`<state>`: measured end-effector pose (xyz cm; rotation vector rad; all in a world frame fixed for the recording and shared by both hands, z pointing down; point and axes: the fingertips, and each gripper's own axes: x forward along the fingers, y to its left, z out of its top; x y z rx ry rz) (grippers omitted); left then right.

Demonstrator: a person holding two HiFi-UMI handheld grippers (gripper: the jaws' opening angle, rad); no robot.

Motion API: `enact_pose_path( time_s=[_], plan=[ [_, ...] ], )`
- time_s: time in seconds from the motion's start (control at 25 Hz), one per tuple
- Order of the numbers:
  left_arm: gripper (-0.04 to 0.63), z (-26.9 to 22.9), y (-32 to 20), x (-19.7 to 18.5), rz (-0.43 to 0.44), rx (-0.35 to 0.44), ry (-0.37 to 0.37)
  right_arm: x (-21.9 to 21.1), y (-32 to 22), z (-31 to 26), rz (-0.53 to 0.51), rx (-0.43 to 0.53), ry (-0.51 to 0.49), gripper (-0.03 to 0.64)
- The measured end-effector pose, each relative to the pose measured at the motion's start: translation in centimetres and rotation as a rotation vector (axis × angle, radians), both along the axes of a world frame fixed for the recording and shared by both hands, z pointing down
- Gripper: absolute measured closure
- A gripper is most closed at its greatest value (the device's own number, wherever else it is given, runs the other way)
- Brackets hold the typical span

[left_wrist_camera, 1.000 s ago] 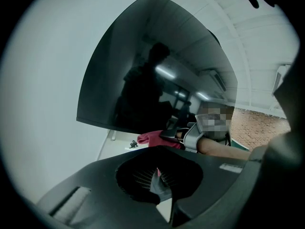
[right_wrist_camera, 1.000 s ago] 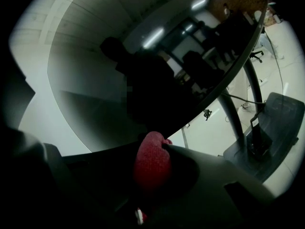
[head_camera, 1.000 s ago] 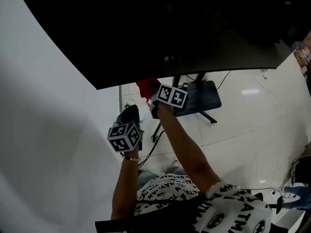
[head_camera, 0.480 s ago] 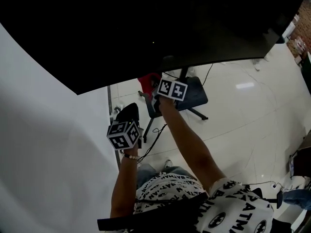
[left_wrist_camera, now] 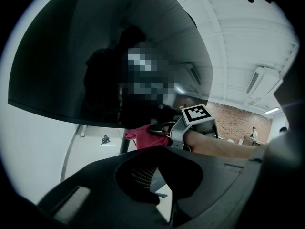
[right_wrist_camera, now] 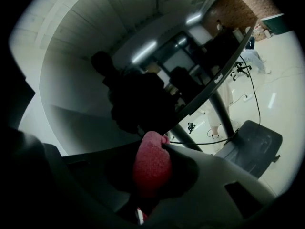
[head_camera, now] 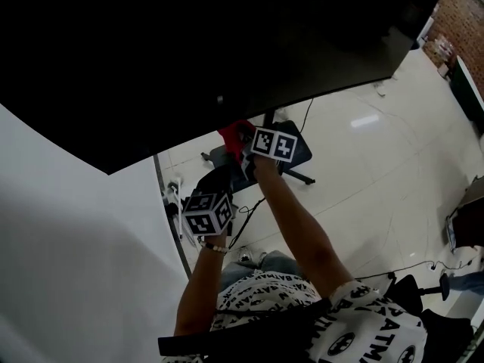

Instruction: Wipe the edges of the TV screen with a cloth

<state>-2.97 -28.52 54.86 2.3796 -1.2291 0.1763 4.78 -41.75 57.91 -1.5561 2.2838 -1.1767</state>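
We hold the red cloth (head_camera: 233,132) at the lower edge of the dark TV screen (head_camera: 189,51), pinched tight in the jaws of our right hand-held gripper (head_camera: 240,139). Our left hand-held gripper (head_camera: 217,181) hangs just below and beside it, jaws together on nothing, clear of the screen, above the white tiled floor (head_camera: 363,165).

The TV screen (head_camera: 189,44) is broad, black and glossy, switched off, showing only dim reflections; its bottom edge slants from its lower left corner up to the right. The cloth (head_camera: 233,133) is small, red and fuzzy, bunched into a rounded wad, pinched between the jaws of the right gripper (head_camera: 243,146) and raised against the screen's bottom edge, somewhat nearer the lower left corner
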Motion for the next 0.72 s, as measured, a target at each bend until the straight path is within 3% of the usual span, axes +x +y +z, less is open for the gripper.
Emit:
enact_pose_path(
  time_s=[0.36,0.72],
  plan=[
    [0.597,0.6,-1.2,4.9,0.1,-0.002,0.003,6.4,-0.8,0.3,0.071,-0.01,0.003,0.552],
    [0.597,0.1,-1.8,11.6,0.026,0.002,0.015,13.8,-1.1,0.0,0.023,-0.011,0.02,0.552]
  ],
)
